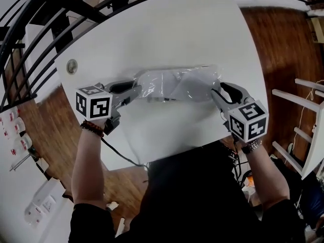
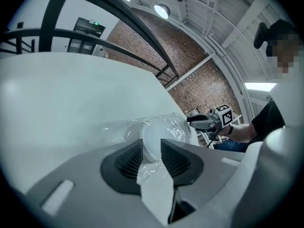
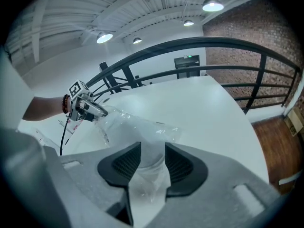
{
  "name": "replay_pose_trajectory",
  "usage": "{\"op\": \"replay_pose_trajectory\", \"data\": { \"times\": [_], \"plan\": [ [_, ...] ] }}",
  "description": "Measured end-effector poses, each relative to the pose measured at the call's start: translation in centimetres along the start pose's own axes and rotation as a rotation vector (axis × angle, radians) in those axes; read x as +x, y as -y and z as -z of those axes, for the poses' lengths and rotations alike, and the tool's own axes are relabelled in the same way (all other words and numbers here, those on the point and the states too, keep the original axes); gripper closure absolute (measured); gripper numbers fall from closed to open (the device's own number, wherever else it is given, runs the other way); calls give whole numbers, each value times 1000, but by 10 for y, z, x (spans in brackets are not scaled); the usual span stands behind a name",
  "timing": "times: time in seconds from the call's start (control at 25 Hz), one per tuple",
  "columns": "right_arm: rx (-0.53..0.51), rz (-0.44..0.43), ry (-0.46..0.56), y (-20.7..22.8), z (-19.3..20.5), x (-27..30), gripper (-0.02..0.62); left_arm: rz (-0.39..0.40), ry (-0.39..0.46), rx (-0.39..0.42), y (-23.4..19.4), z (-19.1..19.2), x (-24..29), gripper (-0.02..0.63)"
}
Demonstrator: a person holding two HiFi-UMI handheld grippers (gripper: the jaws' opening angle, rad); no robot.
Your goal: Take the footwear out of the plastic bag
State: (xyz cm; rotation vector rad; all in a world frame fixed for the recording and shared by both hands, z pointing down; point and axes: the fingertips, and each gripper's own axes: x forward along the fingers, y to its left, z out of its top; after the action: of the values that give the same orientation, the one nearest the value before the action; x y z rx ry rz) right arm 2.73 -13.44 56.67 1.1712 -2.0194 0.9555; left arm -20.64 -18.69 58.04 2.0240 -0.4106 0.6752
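1. One left gripper point(image 1: 136, 90), jaws pinching plastic bag's point(image 1: 195, 83) left end
2. One plastic bag on one white table point(image 1: 152, 29), pale footwear point(image 1: 158, 86) inside, number unclear
3. One right gripper point(image 1: 216, 94), jaws clamped on the plastic bag's right end

A clear, crinkled bag point(image 1: 202, 82) is stretching sideways over the white table point(image 1: 167, 29), its plastic puckering and catching the light. White footwear point(image 1: 158, 87) is sitting fully inside it, its rounded end point(image 2: 153, 144) pressing against the film at the left end.
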Motion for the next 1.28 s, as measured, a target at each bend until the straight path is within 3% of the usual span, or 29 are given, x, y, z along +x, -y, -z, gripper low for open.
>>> {"op": "replay_pose_trajectory", "data": {
  "times": [0.28,0.72,1.0,1.28],
  "plan": [
    [85,-5,5,22,12,-10,446,29,-49,-65,5,14,9,424],
    [104,-75,-41,17,19,3,448,88,-74,-155,7,21,18,400],
    [91,-81,-49,13,18,8,451,138,-76,-187,11,21,23,408],
    [87,-101,-42,13,19,6,451,118,-66,-165,7,23,21,471]
  ]
}}
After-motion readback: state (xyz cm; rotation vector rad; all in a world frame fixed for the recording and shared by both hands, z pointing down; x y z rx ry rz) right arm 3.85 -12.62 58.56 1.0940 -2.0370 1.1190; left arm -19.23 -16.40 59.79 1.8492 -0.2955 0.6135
